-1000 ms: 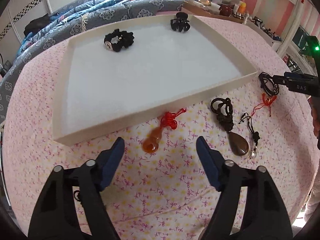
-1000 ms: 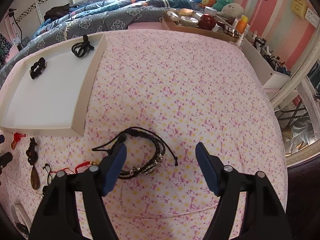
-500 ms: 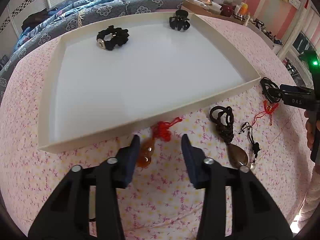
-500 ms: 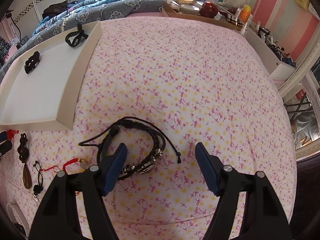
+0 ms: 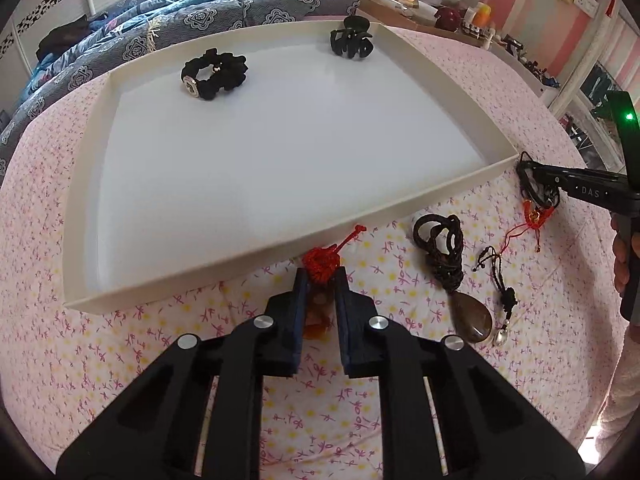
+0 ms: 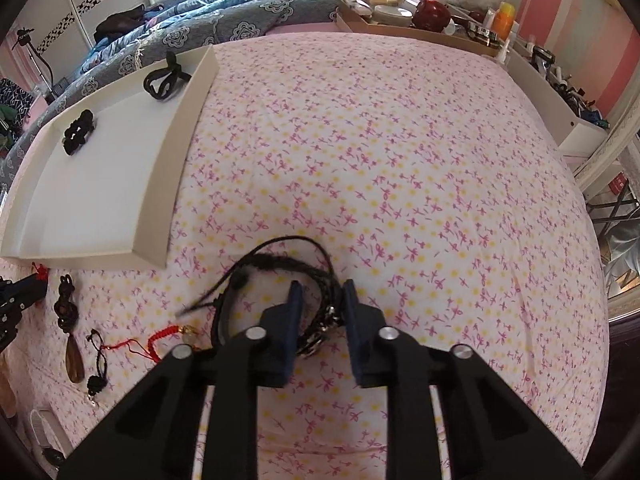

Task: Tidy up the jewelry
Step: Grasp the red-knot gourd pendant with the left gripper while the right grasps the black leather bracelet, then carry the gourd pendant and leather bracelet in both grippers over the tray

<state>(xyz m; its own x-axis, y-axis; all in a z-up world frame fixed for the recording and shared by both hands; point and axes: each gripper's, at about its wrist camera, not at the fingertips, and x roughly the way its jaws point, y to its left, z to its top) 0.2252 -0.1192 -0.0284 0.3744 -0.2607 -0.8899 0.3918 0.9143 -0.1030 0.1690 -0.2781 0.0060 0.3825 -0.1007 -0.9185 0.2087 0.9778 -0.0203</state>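
Observation:
My left gripper points down at the pink floral bedspread just in front of the white tray. Its jaws are closing, and the pads press on an orange pendant whose red knotted cord sticks out past the fingertips. My right gripper is to the right of the tray's corner. Its jaws are closing too, and they pinch a black braided bracelet, whose loops and loose cord ends spread out to the left.
A black scrunchie and a black hair claw lie at the far side of the tray. On the bedspread lie a brown pendant on a dark cord, a small black cord charm and a red cord charm. A person's hand is at the right edge.
Both grippers went from wide open to nearly shut. The left one closed in on the orange pendant, and the right one on the black bracelet, whose loops have bunched up.

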